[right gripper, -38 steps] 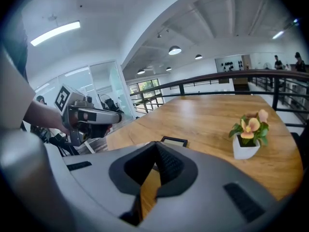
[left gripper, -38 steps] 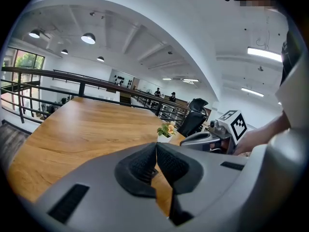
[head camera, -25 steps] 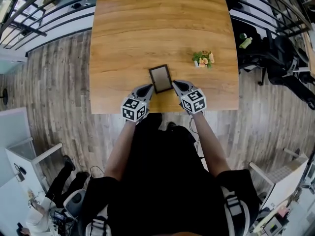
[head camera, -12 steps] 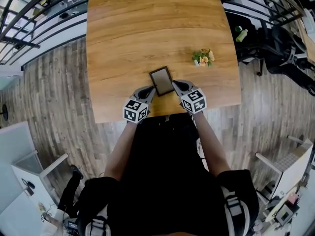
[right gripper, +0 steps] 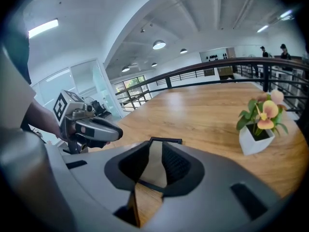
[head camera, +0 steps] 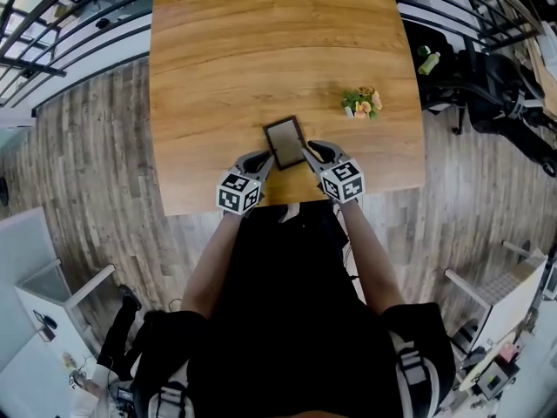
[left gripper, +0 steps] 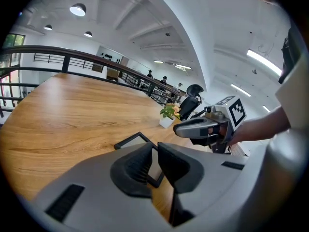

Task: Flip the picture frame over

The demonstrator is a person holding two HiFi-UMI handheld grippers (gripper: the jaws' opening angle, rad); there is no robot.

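The picture frame [head camera: 285, 142], dark-rimmed with a pale panel, lies on the wooden table [head camera: 261, 42] close to its near edge. My left gripper [head camera: 266, 157] is at the frame's near-left corner. In the left gripper view it [left gripper: 157, 151] is shut on the thin edge of the frame [left gripper: 136, 139]. My right gripper [head camera: 307, 151] is at the near-right corner. Its jaws [right gripper: 155, 151] have just been opening and now stand apart around the frame [right gripper: 166, 140], pads not pressing on it.
A small white pot of flowers [head camera: 360, 104] stands on the table to the right of the frame. The table's near edge [head camera: 287, 200] runs just behind both grippers. A dark railing [head camera: 78, 33] and office chairs [head camera: 505, 94] surround the table.
Both grippers stay at the frame's near corners and the frame keeps its place. Only the head camera's view has shifted a little.
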